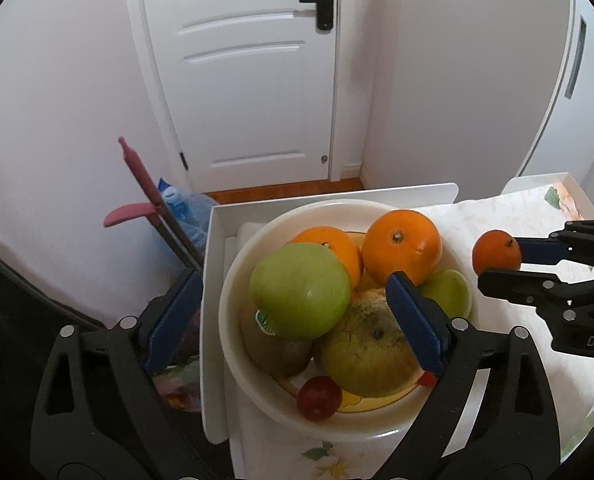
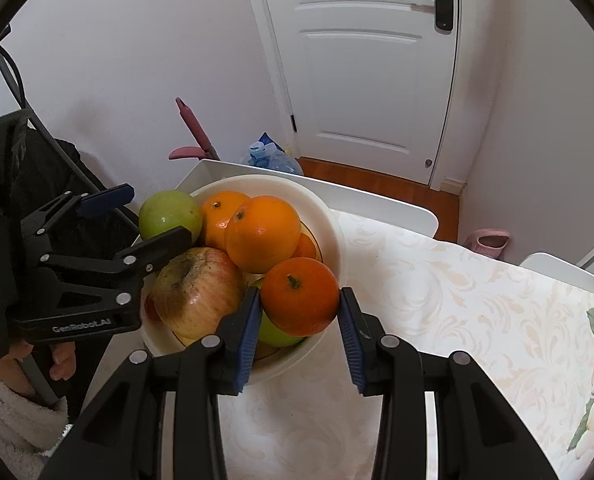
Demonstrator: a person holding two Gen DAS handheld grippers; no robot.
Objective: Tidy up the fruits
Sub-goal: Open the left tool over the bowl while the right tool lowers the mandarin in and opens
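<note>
Our left gripper [image 1: 293, 304] stands wide open over the white bowl [image 1: 233, 280], its blue pads clear of the green apple [image 1: 299, 290] that rests between them on top of the pile. Our right gripper [image 2: 300, 322] is clamped on a small mandarin [image 2: 300, 296], one pad on each side, and holds it just beside the bowl's rim, above the floral tablecloth [image 2: 477, 320].

We see the bowl heaped with two oranges [image 1: 403, 246], a large yellowish-red apple [image 1: 367, 354], a kiwi [image 1: 273, 350] with a sticker, another green fruit [image 1: 451, 292] at the far side and a red grape [image 1: 318, 397] near the front rim. The bowl sits at the table's corner, inside a white tray [image 1: 213, 320]. A hand [image 2: 63, 356] in a fluffy white sleeve [image 2: 13, 412] grips the left tool.
</note>
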